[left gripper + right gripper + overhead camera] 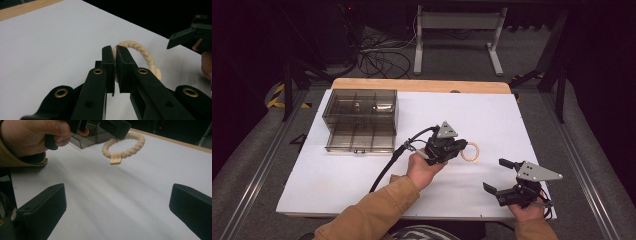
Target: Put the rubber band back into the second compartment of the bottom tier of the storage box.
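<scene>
A cream braided rope ring [472,152] with a small tab hangs just above the white table top, right of centre. My left gripper [463,146] is shut on the ring's near edge. In the left gripper view the two black pads [109,60] pinch the braid, and the ring [146,55] curves away to the right. The right gripper view has the ring [130,146] off the surface, its shadow beneath, hanging from the left gripper [117,130]. My right gripper [496,175] stands open near the front right edge, jaws wide apart [117,205] with nothing between them.
A smoked clear organiser box [360,107] stands at the back left, its lower drawer [360,137] pulled out toward me. The white table top [337,180] ends in a wooden strip [422,85] at the back. A metal stand and cables lie on the floor beyond.
</scene>
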The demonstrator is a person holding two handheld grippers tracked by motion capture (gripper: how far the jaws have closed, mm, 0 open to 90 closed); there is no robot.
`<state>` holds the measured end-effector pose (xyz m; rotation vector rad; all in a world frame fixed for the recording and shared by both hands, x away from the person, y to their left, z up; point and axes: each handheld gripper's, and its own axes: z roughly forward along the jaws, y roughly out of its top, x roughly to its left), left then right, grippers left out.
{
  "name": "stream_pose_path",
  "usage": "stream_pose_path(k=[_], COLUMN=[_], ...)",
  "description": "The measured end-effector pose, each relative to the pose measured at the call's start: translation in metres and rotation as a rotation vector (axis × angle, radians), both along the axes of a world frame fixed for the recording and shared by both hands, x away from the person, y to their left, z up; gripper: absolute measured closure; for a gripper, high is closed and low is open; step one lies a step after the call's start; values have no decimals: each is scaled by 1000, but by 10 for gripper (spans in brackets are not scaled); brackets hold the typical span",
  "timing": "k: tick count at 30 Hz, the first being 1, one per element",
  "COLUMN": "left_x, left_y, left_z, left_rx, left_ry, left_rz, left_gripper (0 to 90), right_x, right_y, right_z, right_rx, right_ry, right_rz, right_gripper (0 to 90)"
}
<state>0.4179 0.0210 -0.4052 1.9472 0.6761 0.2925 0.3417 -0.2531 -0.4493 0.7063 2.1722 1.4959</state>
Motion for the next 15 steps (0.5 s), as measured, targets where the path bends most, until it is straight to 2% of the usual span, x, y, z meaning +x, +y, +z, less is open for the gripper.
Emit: stream_pose_path(k=[9, 15], left_x=[-3, -6], left_y=[12, 29], left_z=[5, 11], left_rx=[-7, -7], left_ry=[-19, -40], left_rz=[16, 43], left_gripper=[860, 860], right_x=[0, 2], right_y=[1, 3], right_z=[0, 0], right_rx=[1, -4], right_ry=[3, 2], right_rz=[-2, 6], right_gripper=[18, 18])
